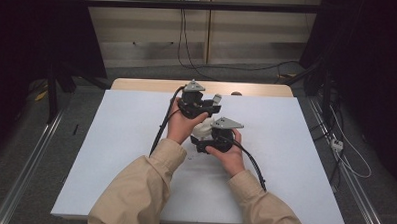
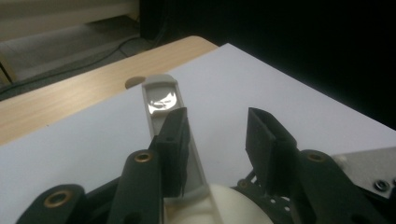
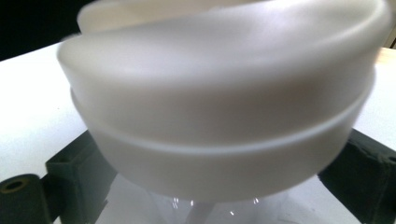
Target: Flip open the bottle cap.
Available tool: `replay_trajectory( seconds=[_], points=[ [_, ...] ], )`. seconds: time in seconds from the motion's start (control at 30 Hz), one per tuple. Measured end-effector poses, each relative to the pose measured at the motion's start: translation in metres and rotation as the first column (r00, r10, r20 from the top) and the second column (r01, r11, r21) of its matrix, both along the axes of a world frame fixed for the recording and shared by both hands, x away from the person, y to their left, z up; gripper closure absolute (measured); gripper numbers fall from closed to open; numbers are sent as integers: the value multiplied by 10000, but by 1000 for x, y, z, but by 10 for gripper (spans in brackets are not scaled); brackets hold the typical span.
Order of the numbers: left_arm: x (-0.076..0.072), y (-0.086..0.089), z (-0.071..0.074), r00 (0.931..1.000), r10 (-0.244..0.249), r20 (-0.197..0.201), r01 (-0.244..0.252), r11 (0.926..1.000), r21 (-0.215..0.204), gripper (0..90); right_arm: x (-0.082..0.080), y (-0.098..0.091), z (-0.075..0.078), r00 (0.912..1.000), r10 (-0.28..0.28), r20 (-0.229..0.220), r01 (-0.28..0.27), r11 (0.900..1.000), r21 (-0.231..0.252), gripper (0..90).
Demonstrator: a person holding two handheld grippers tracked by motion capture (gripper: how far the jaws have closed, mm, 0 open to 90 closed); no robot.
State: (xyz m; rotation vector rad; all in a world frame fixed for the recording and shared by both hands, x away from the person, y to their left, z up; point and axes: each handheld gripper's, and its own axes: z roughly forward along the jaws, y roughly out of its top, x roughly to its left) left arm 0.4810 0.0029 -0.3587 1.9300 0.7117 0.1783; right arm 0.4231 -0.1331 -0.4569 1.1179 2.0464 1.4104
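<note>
Both hands hover mid-counter (image 1: 135,140). The right tongs (image 1: 199,142) are clamped wide around the white plastic cap (image 3: 219,116) of a small bottle. The left tongs (image 2: 215,140) stand apart beside its grey flip spout (image 2: 161,100), gripping nothing. It looks light, rigid and slick; the ridged cap is the safest hold.
</note>
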Motion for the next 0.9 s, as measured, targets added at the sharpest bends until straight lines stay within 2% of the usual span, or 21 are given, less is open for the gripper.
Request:
replay_trajectory(
  seconds=[0.07,0.13,0.23,0.3,0.4,0.5,0.63,0.73,0.9],
  points=[
    [-2,0,1,9993,-83,-357,82,10000,-38,536,0,-1,0,10000,23,-94,-24,10000,-12,55],
    [-4,2,2,9985,-176,-517,182,9998,105,497,-1,-1,1,9999,33,-138,-34,10000,-31,54],
    [-7,6,5,9990,-306,-331,310,9995,115,449,-2,-3,3,9999,26,-134,-26,10000,-25,55],
    [-9,10,5,9992,-292,-262,286,9993,-228,401,-3,-3,4,9999,34,-118,-33,10000,25,55],
    [-11,17,7,9996,-206,-182,199,9991,-376,351,-3,-5,6,9999,65,-94,-64,10000,17,54],
    [-13,24,8,9998,-193,-65,191,9992,-355,302,-4,-6,7,9999,58,-156,-58,10000,50,53],
    [-15,33,8,9999,-98,-106,94,9992,-392,240,-5,-7,9,9997,108,-220,-105,9999,115,54],
    [-18,40,7,10000,-1,-6,1,9989,-472,222,-5,-9,9,9995,106,-300,-101,9998,172,54],
    [-22,50,4,10000,-60,-78,57,9990,-435,180,-6,-11,10,9988,190,-446,-185,9998,122,54]
  ],
)
